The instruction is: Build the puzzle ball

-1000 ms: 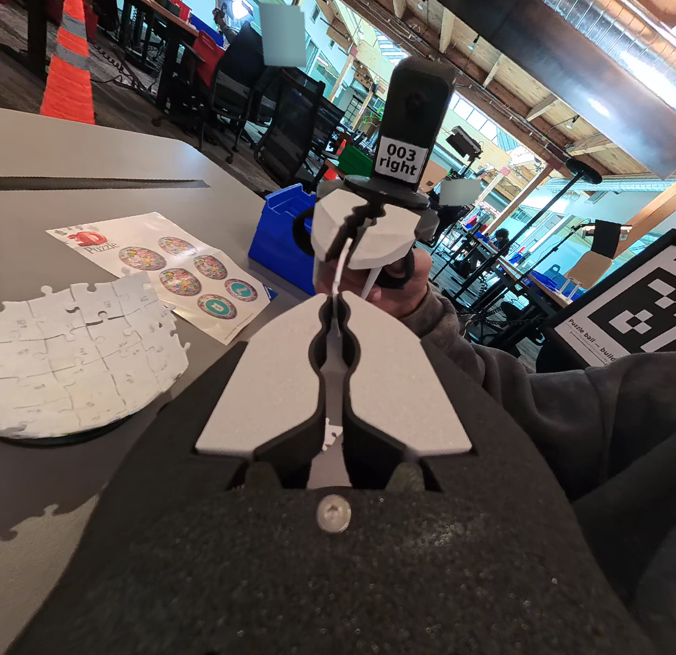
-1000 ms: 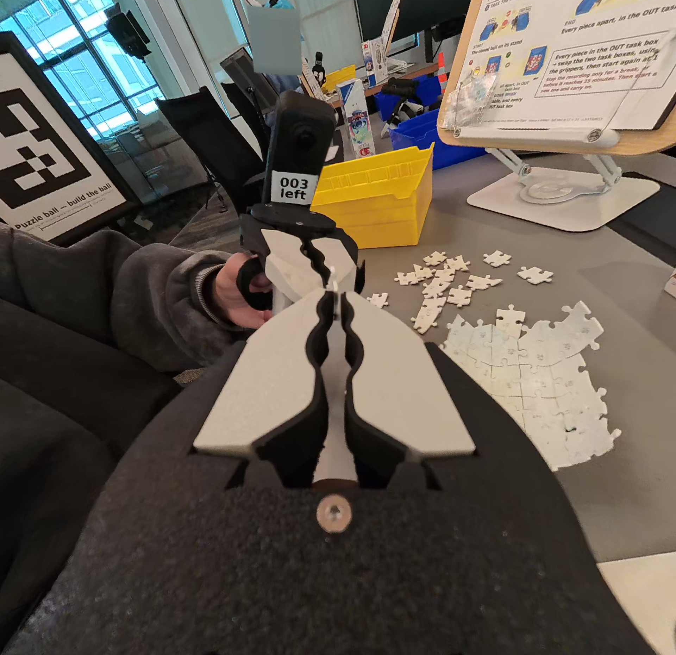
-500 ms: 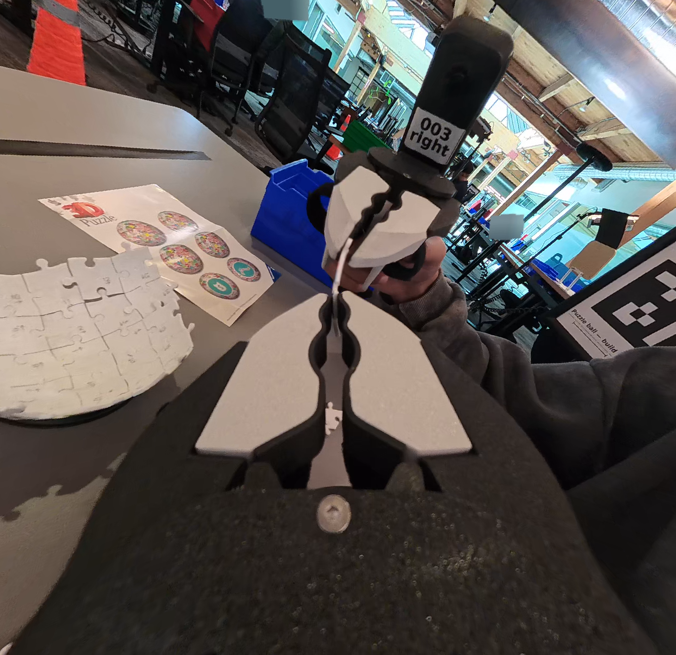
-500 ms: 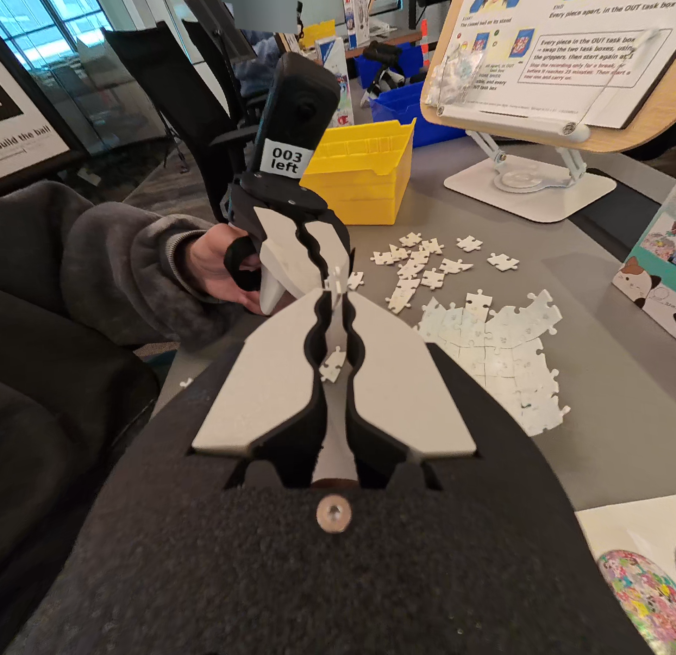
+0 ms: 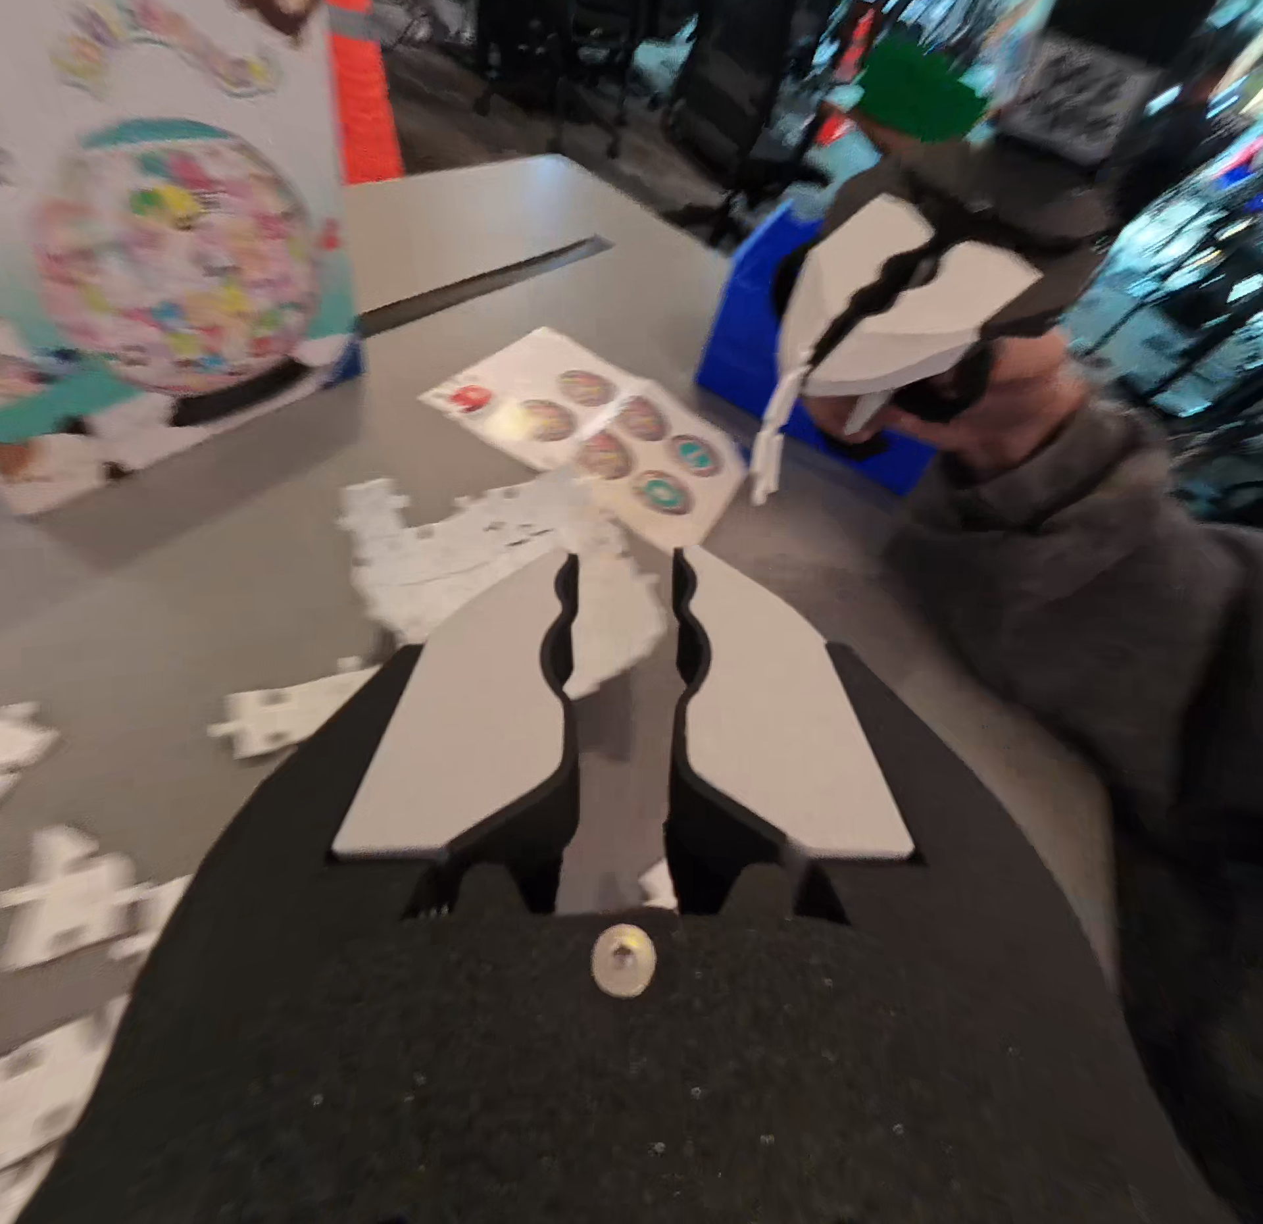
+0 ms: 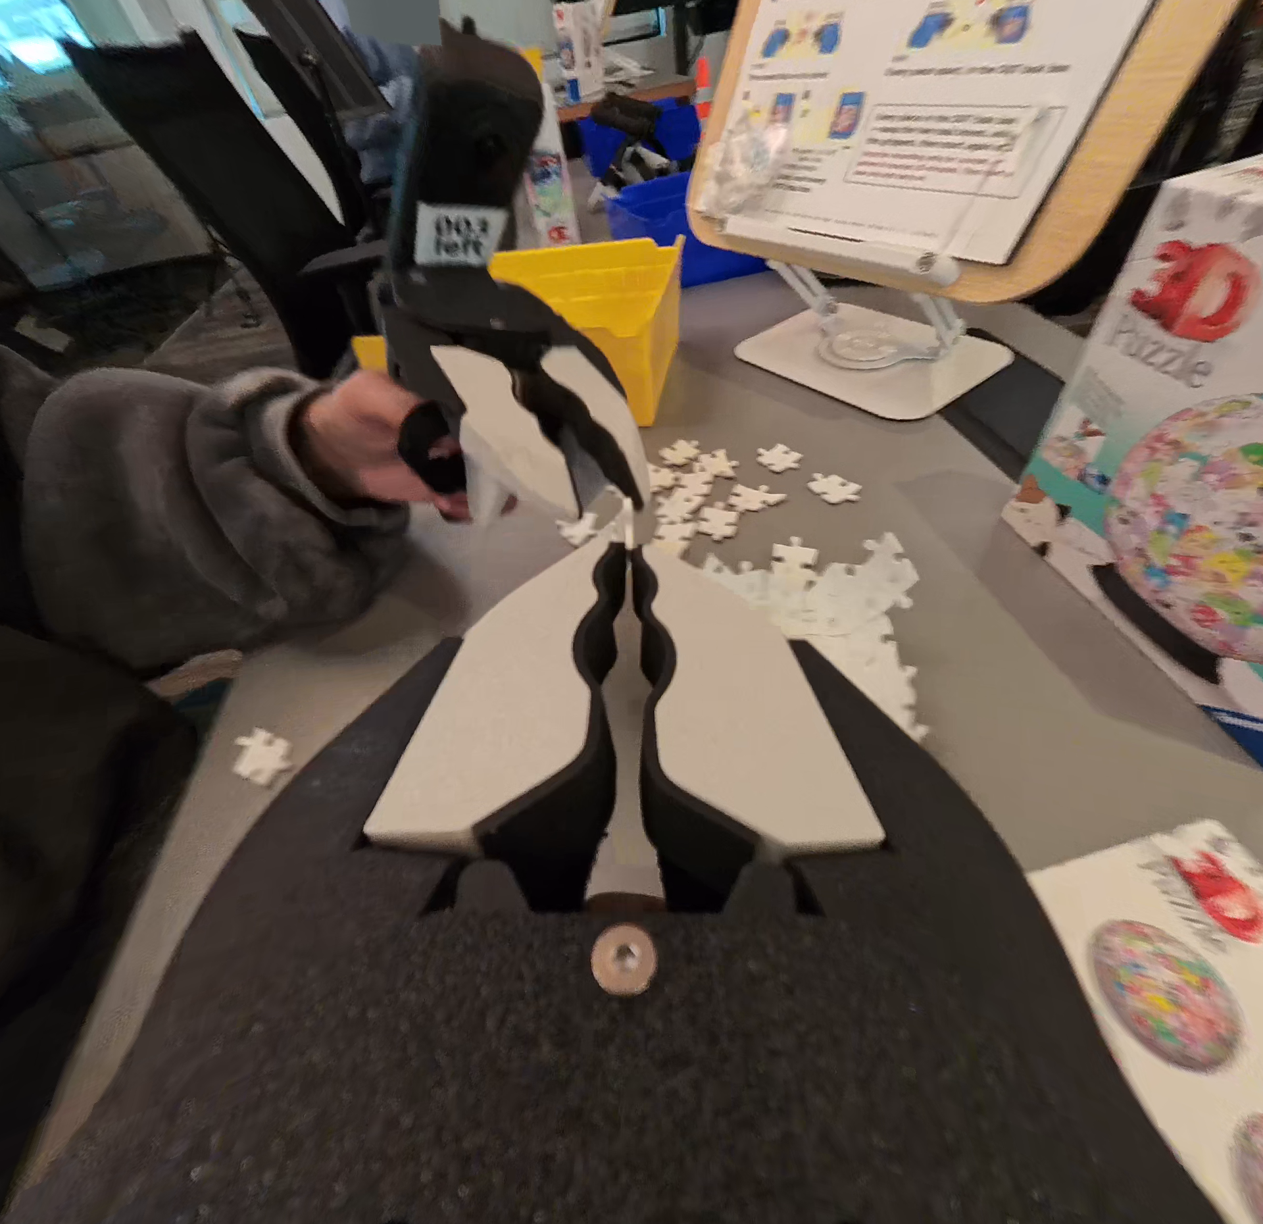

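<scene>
Currently mid-assembly | right gripper (image 6: 627, 554) pinches a joined strip of puzzle pieces (image 5: 776, 432) edge-on, likely for fitting | left gripper (image 5: 623, 562) parted, empty | curved assembled section (image 6: 830, 606) mid-desk, loose pieces (image 6: 717, 487) beyond.

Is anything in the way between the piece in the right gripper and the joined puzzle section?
Nothing visible lies between the piece and the joined section; the open left gripper hangs close beside.
</scene>
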The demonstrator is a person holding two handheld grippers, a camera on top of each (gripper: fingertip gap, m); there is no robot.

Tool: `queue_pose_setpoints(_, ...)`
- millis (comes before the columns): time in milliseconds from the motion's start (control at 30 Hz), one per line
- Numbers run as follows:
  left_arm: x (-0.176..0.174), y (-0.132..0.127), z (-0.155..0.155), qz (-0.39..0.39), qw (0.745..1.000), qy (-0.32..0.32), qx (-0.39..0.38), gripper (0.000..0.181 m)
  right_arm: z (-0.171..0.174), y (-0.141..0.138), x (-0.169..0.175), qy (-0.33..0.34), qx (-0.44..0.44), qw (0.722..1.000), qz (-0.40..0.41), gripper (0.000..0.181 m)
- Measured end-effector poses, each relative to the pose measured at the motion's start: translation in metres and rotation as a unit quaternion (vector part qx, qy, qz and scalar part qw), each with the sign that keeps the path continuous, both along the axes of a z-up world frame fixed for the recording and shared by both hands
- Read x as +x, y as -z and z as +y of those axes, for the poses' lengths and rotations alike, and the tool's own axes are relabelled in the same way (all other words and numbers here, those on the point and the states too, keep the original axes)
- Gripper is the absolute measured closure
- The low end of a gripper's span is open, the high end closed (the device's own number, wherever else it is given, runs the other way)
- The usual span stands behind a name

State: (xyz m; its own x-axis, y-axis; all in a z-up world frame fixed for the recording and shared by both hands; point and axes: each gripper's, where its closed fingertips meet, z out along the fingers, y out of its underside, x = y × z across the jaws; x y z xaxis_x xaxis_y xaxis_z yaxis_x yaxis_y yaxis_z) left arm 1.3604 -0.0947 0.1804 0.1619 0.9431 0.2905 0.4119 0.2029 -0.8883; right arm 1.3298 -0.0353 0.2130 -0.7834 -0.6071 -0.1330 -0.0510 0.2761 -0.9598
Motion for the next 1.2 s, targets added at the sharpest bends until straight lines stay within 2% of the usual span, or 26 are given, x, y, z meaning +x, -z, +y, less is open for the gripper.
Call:
queue_pose_setpoints(100,-0.021,0.007,-0.054,-0.026,0.998,-0.038,-0.034,0.155,-0.027,0.012,-0.024,0.008,-0.017,0.997,0.08,0.18)
queue_pose_setpoints(200,-0.043,0.035,-0.073,-0.085,0.996,0.001,-0.034,0.153,-0.061,0.032,-0.05,0.006,0.015,0.99,0.14,0.18)
queue_pose_setpoints(300,-0.058,0.069,-0.085,-0.138,0.985,0.025,-0.1,0.152,-0.088,0.048,-0.059,-0.008,0.03,0.99,0.141,0.18)
queue_pose_setpoints(433,-0.074,0.08,-0.076,-0.136,0.981,0.084,-0.108,0.152,-0.107,0.081,-0.07,-0.02,0.056,0.981,0.183,0.18)
queue_pose_setpoints(533,-0.079,0.089,-0.077,-0.168,0.973,0.111,-0.116,0.153,-0.111,0.083,-0.067,-0.037,0.055,0.98,0.186,0.18)
queue_pose_setpoints(633,-0.077,0.092,-0.074,-0.179,0.968,0.133,-0.116,0.173,-0.114,0.09,-0.069,-0.046,0.089,0.977,0.189,0.18)
queue_pose_setpoints(733,-0.077,0.093,-0.071,-0.174,0.968,0.142,-0.112,0.179,-0.111,0.096,-0.068,-0.054,0.116,0.973,0.192,0.18)
queue_pose_setpoints(1200,-0.076,0.098,-0.068,-0.175,0.968,0.159,-0.079,0.179,-0.117,0.108,-0.065,-0.068,0.12,0.967,0.213,0.18)
